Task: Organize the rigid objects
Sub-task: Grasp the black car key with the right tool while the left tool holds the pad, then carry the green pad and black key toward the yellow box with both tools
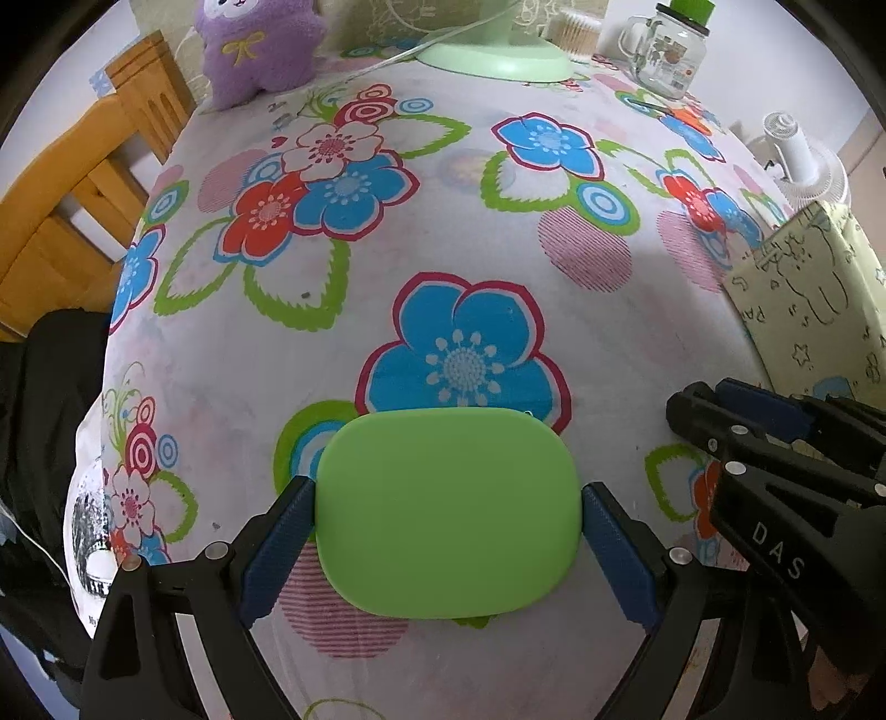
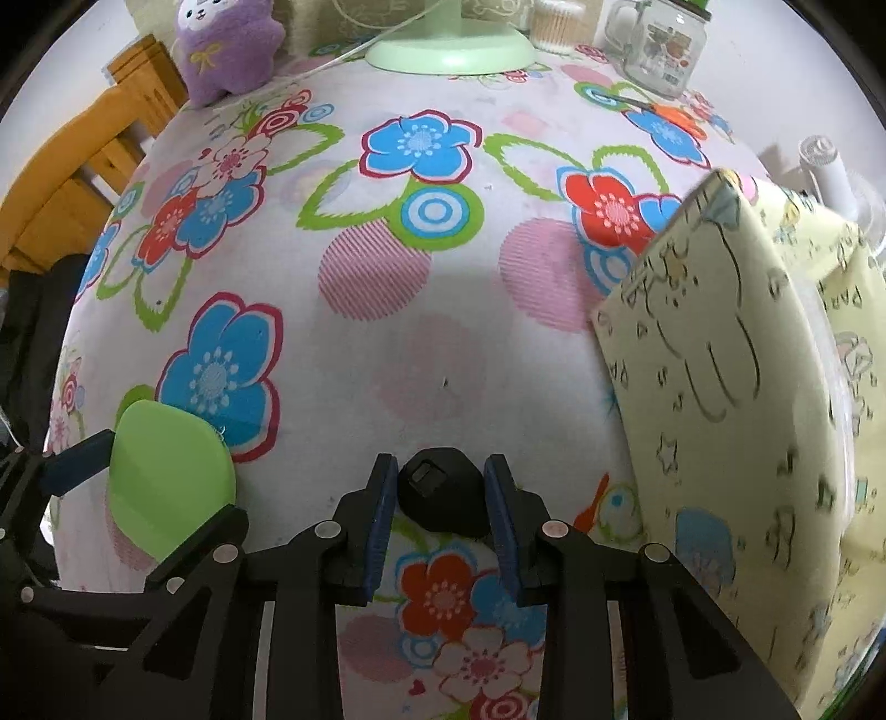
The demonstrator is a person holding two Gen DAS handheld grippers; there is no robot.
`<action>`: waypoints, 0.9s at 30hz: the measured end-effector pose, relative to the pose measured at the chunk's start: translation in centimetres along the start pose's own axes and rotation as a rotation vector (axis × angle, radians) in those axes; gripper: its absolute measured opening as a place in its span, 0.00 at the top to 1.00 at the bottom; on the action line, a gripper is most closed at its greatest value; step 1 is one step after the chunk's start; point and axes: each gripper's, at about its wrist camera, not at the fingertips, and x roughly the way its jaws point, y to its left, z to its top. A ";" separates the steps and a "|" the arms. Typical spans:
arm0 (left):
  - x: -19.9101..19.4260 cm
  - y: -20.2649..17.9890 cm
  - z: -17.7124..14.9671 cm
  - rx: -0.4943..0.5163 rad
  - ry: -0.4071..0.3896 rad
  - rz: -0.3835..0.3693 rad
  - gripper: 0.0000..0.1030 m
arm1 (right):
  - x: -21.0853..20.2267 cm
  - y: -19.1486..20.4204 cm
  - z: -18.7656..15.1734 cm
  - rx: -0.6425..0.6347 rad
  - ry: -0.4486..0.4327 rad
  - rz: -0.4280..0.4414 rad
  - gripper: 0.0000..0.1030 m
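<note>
The left gripper point(image 1: 447, 518) pinches a green rounded lid point(image 1: 448, 512) by its two short ends, low over the flowered tablecloth point(image 1: 470, 221). The right gripper point(image 2: 441, 487) is closed on a small black block point(image 2: 440, 490), both blue pads against its sides. From that block the lid lies at nine o'clock, a yellow printed box point(image 2: 720, 360) at two o'clock, a purple plush toy point(image 2: 221, 50) at eleven o'clock

Floral tbl point(image 1: 498, 232) w/ plush point(image 1: 257, 50), jar point(image 1: 667, 52)
</note>
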 end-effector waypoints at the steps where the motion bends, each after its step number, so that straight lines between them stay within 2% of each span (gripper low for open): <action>1: -0.2 0.0 -0.2 0.002 -0.001 -0.002 0.08 | -0.2 0.1 -0.3 0.004 -0.001 0.001 0.66; 6: -1.6 1.1 -1.1 0.014 -0.015 -0.006 0.08 | -1.1 0.9 -1.4 0.012 -0.014 0.004 0.66; 14: -5.1 2.8 -2.8 0.018 -0.065 -0.008 0.08 | -5.0 2.3 -3.1 0.033 -0.081 0.011 0.66; 21: -7.9 3.3 -3.0 0.017 -0.115 -0.032 0.08 | -8.1 2.8 -4.0 0.025 -0.111 0.006 0.66; 27: -10.3 3.2 -2.9 0.035 -0.157 -0.018 0.08 | -10.8 3.3 -5.0 0.032 -0.131 0.015 0.66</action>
